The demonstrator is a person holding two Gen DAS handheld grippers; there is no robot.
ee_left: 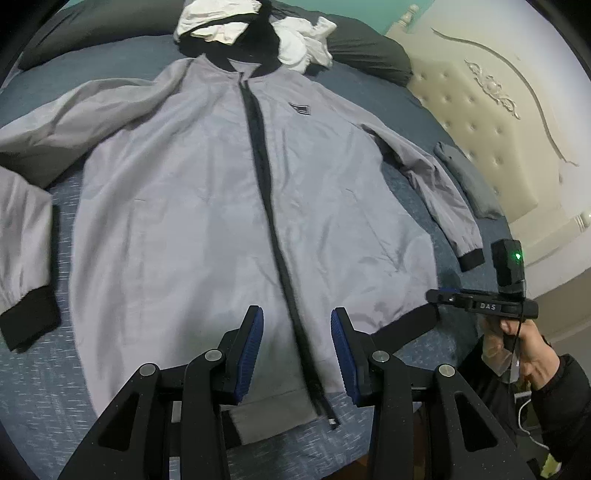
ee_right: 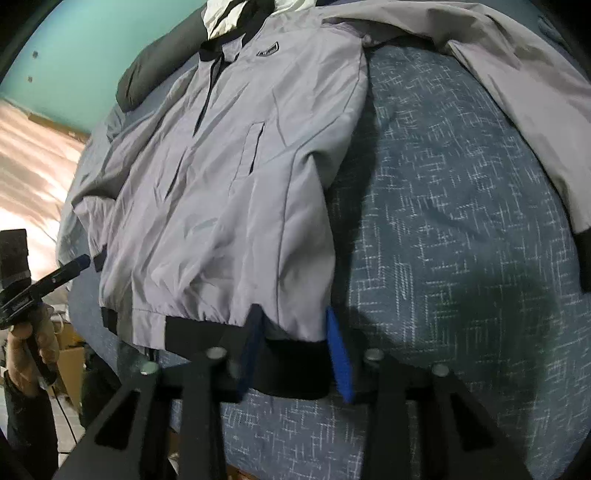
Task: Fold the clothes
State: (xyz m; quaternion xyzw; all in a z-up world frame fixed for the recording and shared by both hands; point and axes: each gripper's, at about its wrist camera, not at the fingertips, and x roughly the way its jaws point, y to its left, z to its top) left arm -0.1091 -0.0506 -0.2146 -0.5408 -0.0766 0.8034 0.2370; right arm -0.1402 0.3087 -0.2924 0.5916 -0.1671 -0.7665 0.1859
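Note:
A grey zip-up jacket (ee_left: 207, 206) with black collar, cuffs and hem lies flat, front up, on the blue patterned bedcover (ee_left: 44, 387). Its sleeves spread to both sides. My left gripper (ee_left: 297, 325) hovers open over the bottom of the zipper (ee_left: 273, 229), nothing between its blue pads. In the right wrist view my right gripper (ee_right: 295, 339) stands at the jacket's (ee_right: 229, 206) right hem corner. The black hem band (ee_right: 291, 365) lies flat between its parted fingers. In the left wrist view the right gripper (ee_left: 436, 295) shows from the side, held by a hand (ee_left: 524, 350).
A heap of white and black clothes (ee_left: 221, 22) lies beyond the collar, against a dark pillow (ee_left: 369, 48). A folded grey garment (ee_left: 469, 181) rests near the cream tufted headboard (ee_left: 498, 110). The bed's near edge runs under both grippers; a cardboard box (ee_right: 70, 362) stands on the floor.

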